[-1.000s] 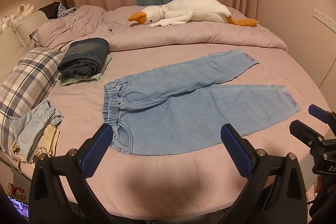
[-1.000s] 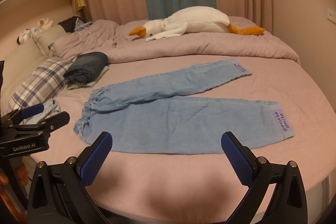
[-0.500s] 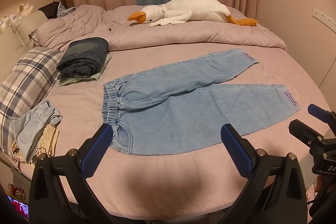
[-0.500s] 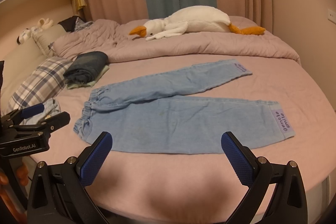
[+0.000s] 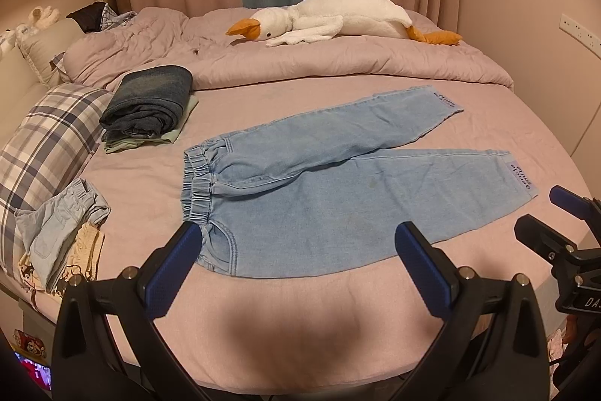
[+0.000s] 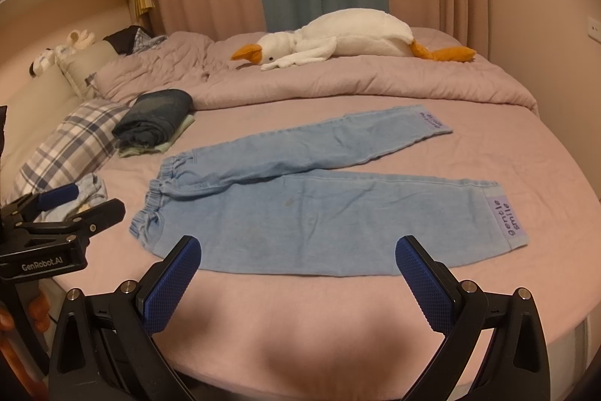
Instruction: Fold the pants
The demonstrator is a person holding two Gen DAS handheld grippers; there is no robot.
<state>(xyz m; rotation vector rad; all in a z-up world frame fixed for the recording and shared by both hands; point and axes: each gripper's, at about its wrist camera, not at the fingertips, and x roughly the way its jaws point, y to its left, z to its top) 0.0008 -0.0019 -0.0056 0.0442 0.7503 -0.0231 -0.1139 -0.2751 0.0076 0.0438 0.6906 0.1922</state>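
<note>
Left gripper [image 5: 298, 260] is hovering wide open, gripping nothing, above the near bed [image 5: 285, 318] edge. Right gripper [image 6: 300, 275] is likewise gaping and empty. Light-blue pants [image 5: 338, 190] are lying flat mid-bed, waistband left, legs splaying right. Folded dark jeans [image 5: 150, 100] are sitting beyond, beside a plaid pillow [image 5: 45, 145]. A plush goose [image 5: 338, 15] is resting on the duvet [image 5: 338, 62].

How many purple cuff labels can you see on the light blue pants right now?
2. One label is on the near leg's cuff, at the right; the other label is on the far leg's cuff. Any on the underside of the pants would be hidden.
</note>
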